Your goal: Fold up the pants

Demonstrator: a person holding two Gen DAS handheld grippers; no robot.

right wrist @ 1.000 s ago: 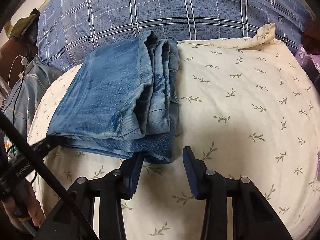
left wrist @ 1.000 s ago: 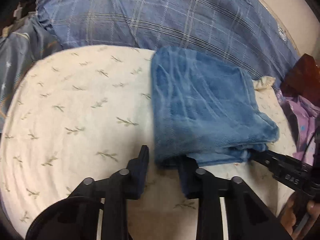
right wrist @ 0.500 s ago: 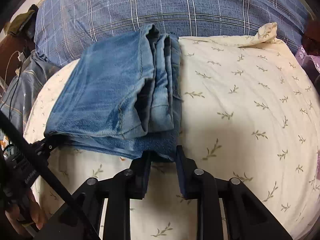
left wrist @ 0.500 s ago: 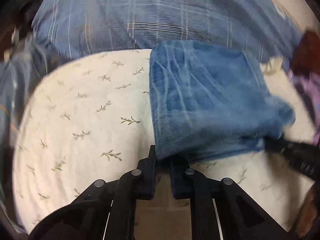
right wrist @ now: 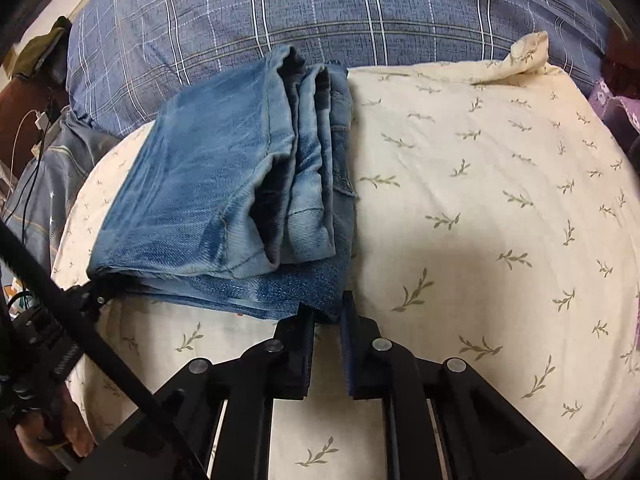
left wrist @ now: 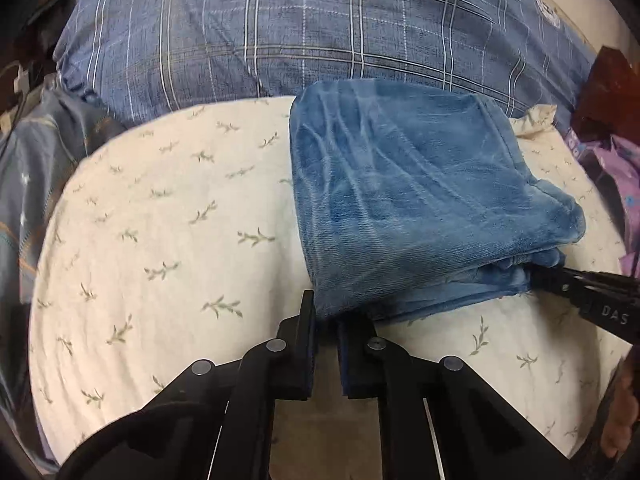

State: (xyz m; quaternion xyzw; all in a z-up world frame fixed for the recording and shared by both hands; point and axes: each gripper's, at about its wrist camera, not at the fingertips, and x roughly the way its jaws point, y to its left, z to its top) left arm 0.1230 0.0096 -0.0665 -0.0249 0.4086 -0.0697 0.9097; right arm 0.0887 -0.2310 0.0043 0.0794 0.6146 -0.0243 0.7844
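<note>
**Both tools clamped on the near edge of folded jeans**

Cream bedding printed with small green sprigs [left wrist: 168,240] covered the bed, with a large blue plaid pillow [left wrist: 320,32] lying across the far side and a purple cloth [left wrist: 624,184] at the right edge. On the cream bedding lay the pants [left wrist: 420,208], blue denim already folded into a thick, compact stack of several layers.

A second before, both tools had stood open at the near edge of the stack, their fingers spread. Half a second before, they were closing. At this moment both were shut on the denim. The left tool [left wrist: 326,320] pinched the near left corner of the pants between its fingers. The right tool [right wrist: 326,314] pinched the near right corner, where the layered hems showed. That suggested the folding itself was largely finished, and that the person was probably about to lift, shift or double the bundle once more.

From the left wrist view, the pants lay ahead and to the right of the left tool, their fold running away toward the plaid pillow, and the right tool's black fingers [left wrist: 560,284] entered from the right, touching the stack's near edge. From the right wrist view, the pants lay ahead and to the left, with the left tool reaching in at the far corner. A cable [right wrist: 24,136] hung at the left edge.
</note>
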